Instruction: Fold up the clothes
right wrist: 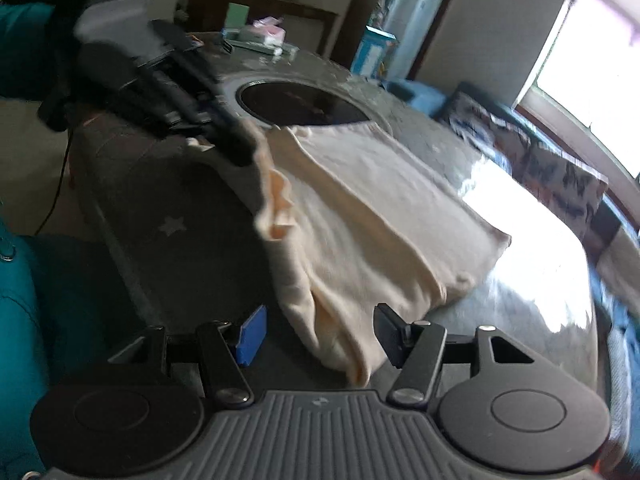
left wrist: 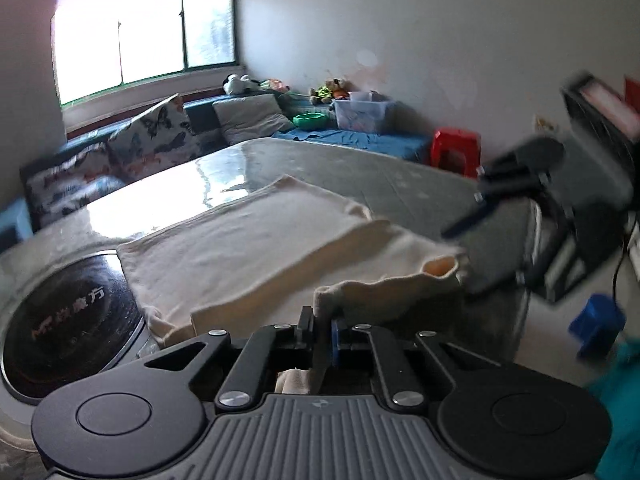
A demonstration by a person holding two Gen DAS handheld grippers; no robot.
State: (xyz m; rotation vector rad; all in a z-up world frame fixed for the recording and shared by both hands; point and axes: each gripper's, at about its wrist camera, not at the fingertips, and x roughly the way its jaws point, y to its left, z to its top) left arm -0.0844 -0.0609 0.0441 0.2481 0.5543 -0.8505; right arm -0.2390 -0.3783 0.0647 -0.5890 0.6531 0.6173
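A cream garment [left wrist: 256, 240] lies flat on the grey table [left wrist: 400, 184], one sleeve end lifted off it. My left gripper [left wrist: 322, 330] is shut on the garment's near edge, with cloth bunched between its pads. In the right wrist view the same garment [right wrist: 380, 220] stretches away from my right gripper [right wrist: 320, 334]. That gripper is open, its blue pad [right wrist: 252, 336] well apart from the black finger, with a hanging fold of cloth in the gap. The left gripper [right wrist: 240, 148] shows there pinching the far edge. The right gripper [left wrist: 472, 220] appears blurred in the left wrist view.
A round black cooktop [left wrist: 68, 320] is set in the table beside the garment. A red stool [left wrist: 456, 152] and a blue stool [left wrist: 596, 324] stand on the floor. A sofa with cushions [left wrist: 152, 140] and a plastic box [left wrist: 360, 114] line the wall. A teal sleeve [right wrist: 24, 320] is close by.
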